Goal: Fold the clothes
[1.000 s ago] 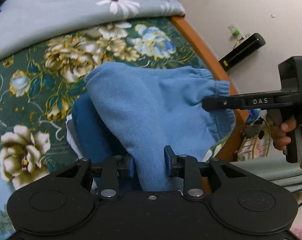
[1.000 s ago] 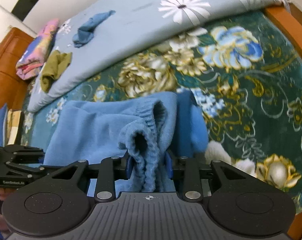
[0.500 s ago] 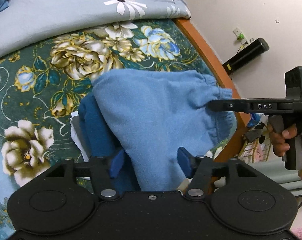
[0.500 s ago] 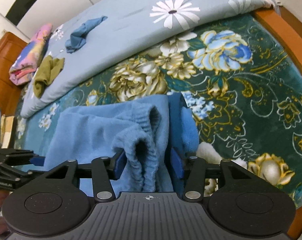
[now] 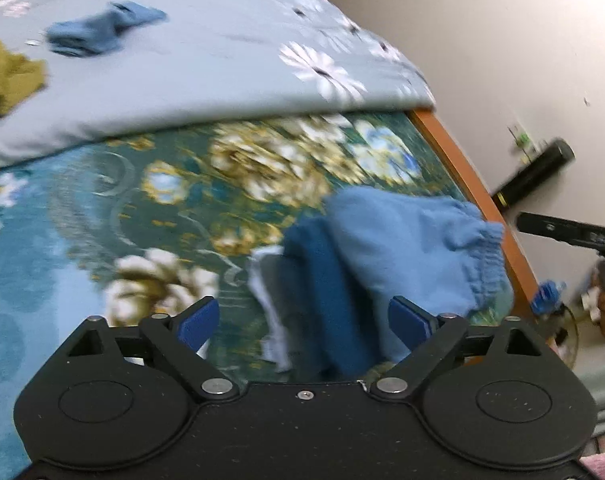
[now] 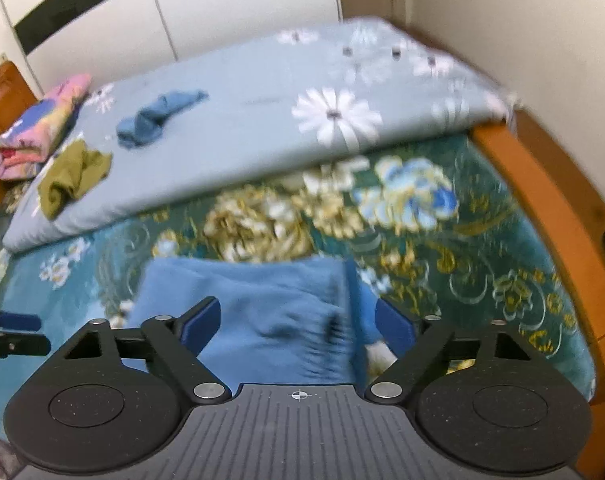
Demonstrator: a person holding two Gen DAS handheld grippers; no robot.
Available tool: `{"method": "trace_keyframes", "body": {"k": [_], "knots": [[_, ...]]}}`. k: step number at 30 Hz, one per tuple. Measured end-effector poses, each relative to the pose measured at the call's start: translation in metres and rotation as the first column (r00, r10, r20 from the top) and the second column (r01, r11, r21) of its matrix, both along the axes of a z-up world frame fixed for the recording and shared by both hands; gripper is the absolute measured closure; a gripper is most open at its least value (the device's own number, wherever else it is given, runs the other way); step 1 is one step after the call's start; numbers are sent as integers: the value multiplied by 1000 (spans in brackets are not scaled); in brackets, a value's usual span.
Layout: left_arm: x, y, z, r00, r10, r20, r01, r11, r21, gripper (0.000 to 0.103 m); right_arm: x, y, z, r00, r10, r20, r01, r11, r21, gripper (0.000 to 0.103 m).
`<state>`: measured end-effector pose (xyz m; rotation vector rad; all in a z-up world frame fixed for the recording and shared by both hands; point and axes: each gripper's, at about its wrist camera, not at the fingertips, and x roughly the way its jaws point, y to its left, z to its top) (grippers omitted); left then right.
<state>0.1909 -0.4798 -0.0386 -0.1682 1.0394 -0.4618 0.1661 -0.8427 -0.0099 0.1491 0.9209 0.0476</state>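
Both my claws stand wide apart and hold nothing: the left gripper (image 5: 304,316) and right gripper (image 6: 298,320) hover over the folded light-blue garment (image 6: 258,300), which lies on the green floral blanket (image 6: 442,248). My left view alone shows darker blue folded clothes (image 5: 322,288) under it, near the wooden bed edge (image 5: 474,196). My right view alone shows a pink folded bundle (image 6: 38,128), beside olive cloth (image 6: 72,176) on the pale daisy quilt (image 6: 262,120).

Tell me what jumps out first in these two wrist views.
The light blue garment, folded on the green floral blanket near the bed's foot edge, sits free between both wide-open grippers: left gripper, right gripper. Behind it, on the pale daisy quilt, lie a crumpled blue cloth and an olive one, not folded.
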Motion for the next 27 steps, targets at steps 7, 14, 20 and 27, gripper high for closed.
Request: {"method": "trace_keyframes", "body": {"k": [7,14,20,27], "knots": [[-32,105,33,983,95,159,-103,994,43,2,-19,142,27,991,102,90,-100,995,-27,1],[-92,220,57,940,173,294,-212,971,107,2,-39,307,35,960,241,144,-241,970,-16,0],[-140,297,57,900,298,319,-362,917,165,2,-55,406,35,942,303,143,-307,952,7,0],[-171,356,59,821,474,318,-526,844,102,2,-71,489,28,917,387,99,-387,922,-27,0]]}}
